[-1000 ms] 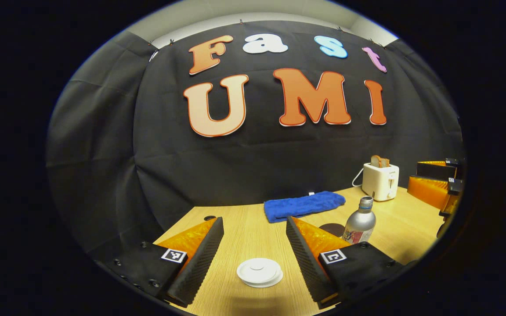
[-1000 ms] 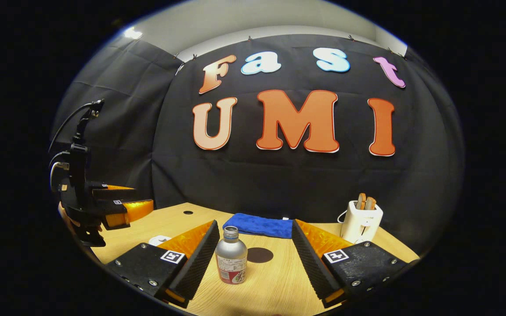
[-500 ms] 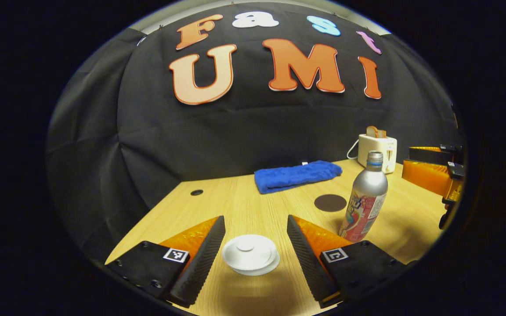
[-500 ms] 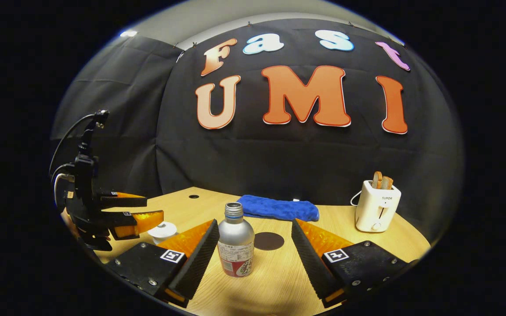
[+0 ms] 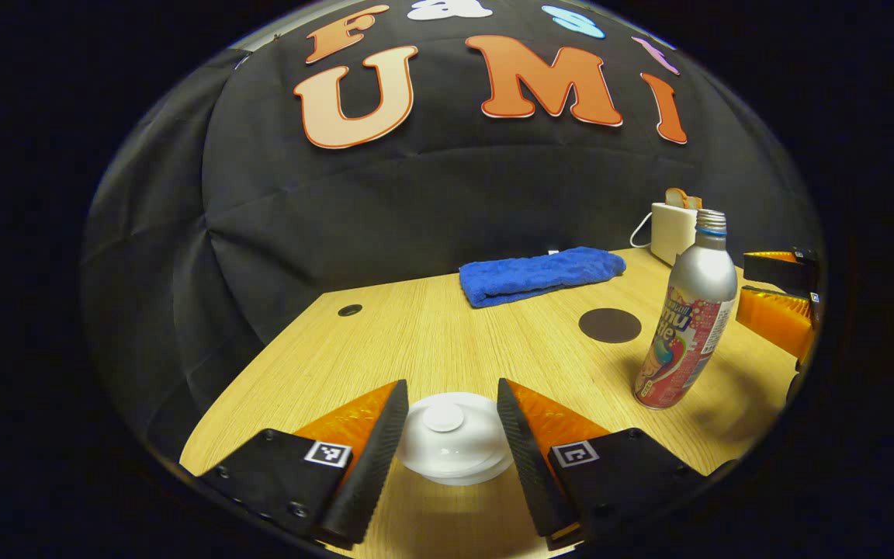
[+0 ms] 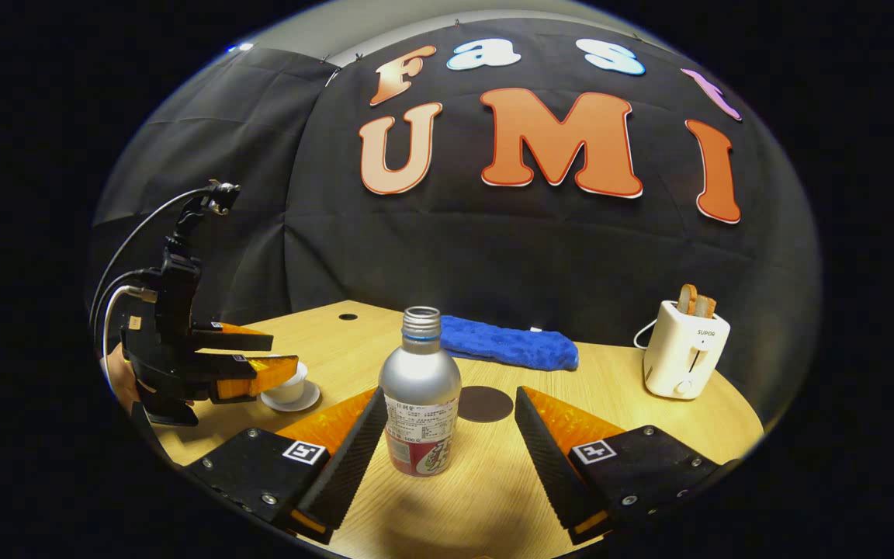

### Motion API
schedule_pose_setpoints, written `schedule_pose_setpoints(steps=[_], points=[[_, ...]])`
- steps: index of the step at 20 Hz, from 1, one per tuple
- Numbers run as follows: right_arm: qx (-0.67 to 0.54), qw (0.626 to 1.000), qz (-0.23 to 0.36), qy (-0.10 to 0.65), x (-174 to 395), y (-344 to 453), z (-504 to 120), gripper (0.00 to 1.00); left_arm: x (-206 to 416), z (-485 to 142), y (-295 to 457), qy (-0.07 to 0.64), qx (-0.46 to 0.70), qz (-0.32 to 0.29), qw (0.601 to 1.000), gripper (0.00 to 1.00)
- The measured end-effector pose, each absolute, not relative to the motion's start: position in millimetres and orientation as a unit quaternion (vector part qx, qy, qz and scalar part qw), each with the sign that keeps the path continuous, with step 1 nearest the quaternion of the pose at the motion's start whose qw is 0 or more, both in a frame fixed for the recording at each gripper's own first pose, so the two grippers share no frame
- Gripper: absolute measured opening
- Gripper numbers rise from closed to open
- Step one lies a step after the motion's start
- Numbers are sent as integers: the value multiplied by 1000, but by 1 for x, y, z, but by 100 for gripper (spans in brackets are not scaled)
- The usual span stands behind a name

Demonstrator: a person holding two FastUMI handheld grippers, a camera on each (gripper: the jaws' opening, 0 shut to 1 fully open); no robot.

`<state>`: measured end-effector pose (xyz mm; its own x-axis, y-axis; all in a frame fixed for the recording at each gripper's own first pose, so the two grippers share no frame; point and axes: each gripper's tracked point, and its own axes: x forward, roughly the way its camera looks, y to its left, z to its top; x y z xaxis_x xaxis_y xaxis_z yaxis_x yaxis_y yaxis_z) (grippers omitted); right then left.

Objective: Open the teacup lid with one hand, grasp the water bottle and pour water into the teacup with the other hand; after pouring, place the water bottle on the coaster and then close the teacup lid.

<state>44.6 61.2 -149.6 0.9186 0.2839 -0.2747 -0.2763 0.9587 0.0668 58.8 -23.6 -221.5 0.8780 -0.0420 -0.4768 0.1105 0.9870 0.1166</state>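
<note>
In the left gripper view, the left gripper (image 5: 447,396) straddles the white teacup lid (image 5: 451,435), its fingers spread to either side of the lid; whether they touch it cannot be told. The water bottle (image 5: 687,318) stands upright to the right of the lid, with the dark round coaster (image 5: 609,325) just behind and left of the bottle. A blue towel (image 5: 540,273) lies beyond the coaster.

In the right gripper view, the right gripper (image 6: 447,411) stands apart, the water bottle (image 6: 419,404) upright between its fingers, near the left one. The coaster (image 6: 485,404) lies just behind the bottle. Left of the bottle, the left gripper (image 6: 272,361) sits over the teacup (image 6: 289,387). A white toaster (image 6: 684,357) stands far right of the bottle.
</note>
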Motion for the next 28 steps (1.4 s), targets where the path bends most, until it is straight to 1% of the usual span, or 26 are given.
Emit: schedule_pose_setpoints(steps=[1, 2, 4, 5, 7, 8, 9, 10, 11, 12, 13, 14, 15, 17, 18, 19, 20, 25, 28], points=[[13, 978, 146, 147, 45, 62, -153, 99, 60, -227, -24, 249, 70, -41, 965, 76], [13, 978, 147, 149, 45, 64, -154, 100, 62, -231, -23, 253, 71, -37, 964, 70], [10, 977, 149, 152, 45, 64, -156, 100, 64, -233, -21, 257, 73, -34, 963, 67], [9, 977, 148, 154, 45, 63, -157, 100, 63, -233, -19, 256, 70, -32, 964, 63], [6, 977, 145, 157, 45, 61, -160, 100, 64, -233, -20, 259, 72, -30, 963, 63], [6, 976, 145, 160, 44, 61, -161, 99, 65, -233, -19, 259, 76, -29, 962, 66], [6, 976, 144, 162, 44, 61, -162, 100, 67, -232, -20, 261, 77, -30, 962, 55], [5, 976, 143, 164, 44, 60, -163, 100, 66, -232, -21, 262, 80, -30, 961, 58], [4, 976, 142, 165, 45, 60, -164, 99, 69, -231, -19, 256, 81, -26, 963, 53], [4, 976, 141, 166, 46, 60, -163, 100, 71, -230, -20, 254, 80, -25, 963, 47], [4, 976, 141, 167, 46, 59, -164, 99, 70, -230, -19, 256, 80, -24, 963, 37], [5, 976, 141, 168, 46, 59, -164, 100, 69, -230, -20, 256, 81, -25, 963, 34], [5, 976, 140, 169, 47, 58, -165, 100, 70, -230, -20, 255, 81, -27, 963, 37], [5, 975, 140, 172, 47, 59, -167, 99, 71, -229, -20, 250, 76, -28, 965, 36], [6, 975, 141, 173, 47, 60, -167, 99, 74, -231, -24, 249, 74, -29, 965, 26], [7, 974, 141, 175, 47, 60, -168, 99, 72, -230, -22, 249, 72, -29, 966, 29], [8, 974, 143, 177, 47, 62, -169, 99, 72, -226, -22, 243, 69, -29, 967, 29], [4, 968, 158, 193, 51, 77, -178, 99, 75, -199, -19, 204, 63, -25, 977, 29], [-8, 966, 155, 206, 54, 81, -185, 99, 73, -184, -17, 187, 59, -24, 980, 29]])
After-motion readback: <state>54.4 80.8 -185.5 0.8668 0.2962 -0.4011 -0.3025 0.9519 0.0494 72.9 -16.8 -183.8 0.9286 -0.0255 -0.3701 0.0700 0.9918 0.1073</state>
